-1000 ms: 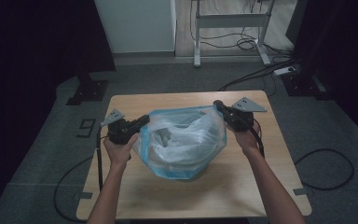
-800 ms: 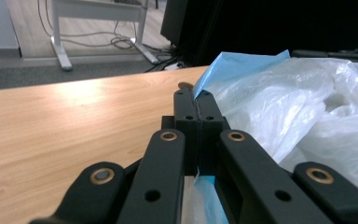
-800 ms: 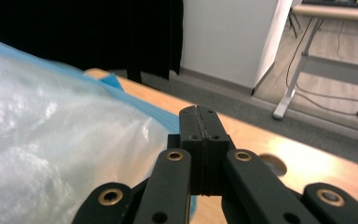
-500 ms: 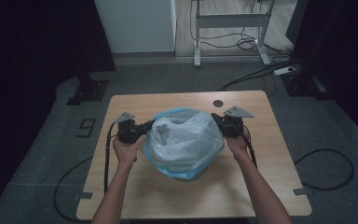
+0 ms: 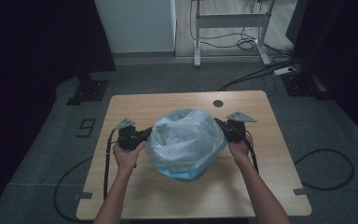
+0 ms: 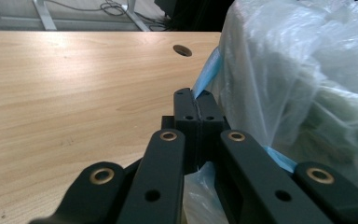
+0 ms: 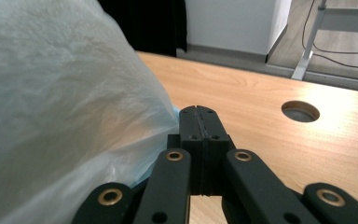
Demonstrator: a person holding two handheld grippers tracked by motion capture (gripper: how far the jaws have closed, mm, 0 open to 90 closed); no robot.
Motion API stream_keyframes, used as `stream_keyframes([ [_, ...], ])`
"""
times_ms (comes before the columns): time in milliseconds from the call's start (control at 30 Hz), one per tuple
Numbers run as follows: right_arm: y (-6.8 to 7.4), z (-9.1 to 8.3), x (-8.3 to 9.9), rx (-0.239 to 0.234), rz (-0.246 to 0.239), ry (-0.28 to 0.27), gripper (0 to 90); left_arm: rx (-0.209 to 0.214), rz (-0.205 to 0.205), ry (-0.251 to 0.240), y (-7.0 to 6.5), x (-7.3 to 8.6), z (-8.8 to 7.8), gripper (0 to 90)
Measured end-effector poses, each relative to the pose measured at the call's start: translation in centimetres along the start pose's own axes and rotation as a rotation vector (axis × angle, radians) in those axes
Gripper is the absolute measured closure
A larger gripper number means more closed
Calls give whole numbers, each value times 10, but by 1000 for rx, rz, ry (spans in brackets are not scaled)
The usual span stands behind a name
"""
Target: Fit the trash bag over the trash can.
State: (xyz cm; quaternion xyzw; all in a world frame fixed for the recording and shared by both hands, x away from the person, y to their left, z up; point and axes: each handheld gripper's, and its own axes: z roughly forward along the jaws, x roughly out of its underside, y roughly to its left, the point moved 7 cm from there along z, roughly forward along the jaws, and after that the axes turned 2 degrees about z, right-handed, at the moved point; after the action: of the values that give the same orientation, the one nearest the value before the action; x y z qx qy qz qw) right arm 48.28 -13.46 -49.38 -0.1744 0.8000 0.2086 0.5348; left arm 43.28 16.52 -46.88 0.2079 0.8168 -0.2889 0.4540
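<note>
A translucent white plastic bag (image 5: 186, 140) with a blue rim sits bulging in the middle of the wooden table (image 5: 168, 105); crumpled stuff shows dimly inside it. My left gripper (image 5: 148, 135) is at the bag's left side. In the left gripper view its jaws (image 6: 197, 105) are pressed together, with the blue rim (image 6: 207, 77) and thin plastic coming out between them. My right gripper (image 5: 218, 123) is at the bag's right side. Its jaws (image 7: 199, 116) are closed tight against the bag (image 7: 60, 112), whose edge runs under them.
A round cable hole (image 5: 218, 103) lies in the tabletop behind the bag, also seen as a hole (image 7: 300, 111) right of the right jaws. Bare wood lies in front of and behind the bag. Cables (image 5: 326, 163) trail on the grey floor; a desk frame (image 5: 230, 21) stands beyond.
Both hands have sunk, bringing the bag down toward the tabletop and a little nearer the person. The bag looks rounder and more closed on top. Both grips are unchanged.
</note>
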Motion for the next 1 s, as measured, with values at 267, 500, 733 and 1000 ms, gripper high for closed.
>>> stream_keyframes([
  [267, -15, -28, -21, 62, 60, -100, 682, -5, 12, -47, 0, -5, -9, 894],
  [500, -3, -72, -27, 16, 46, -154, 565, -4, 12, -69, -1, -6, -14, 893],
  [733, 30, -112, -8, -99, -2, -158, 460, -1, 21, -69, -7, -6, -17, 890],
  [1000, 64, -133, 13, -231, -23, -123, 344, -11, 21, -77, -9, -5, -20, 889],
])
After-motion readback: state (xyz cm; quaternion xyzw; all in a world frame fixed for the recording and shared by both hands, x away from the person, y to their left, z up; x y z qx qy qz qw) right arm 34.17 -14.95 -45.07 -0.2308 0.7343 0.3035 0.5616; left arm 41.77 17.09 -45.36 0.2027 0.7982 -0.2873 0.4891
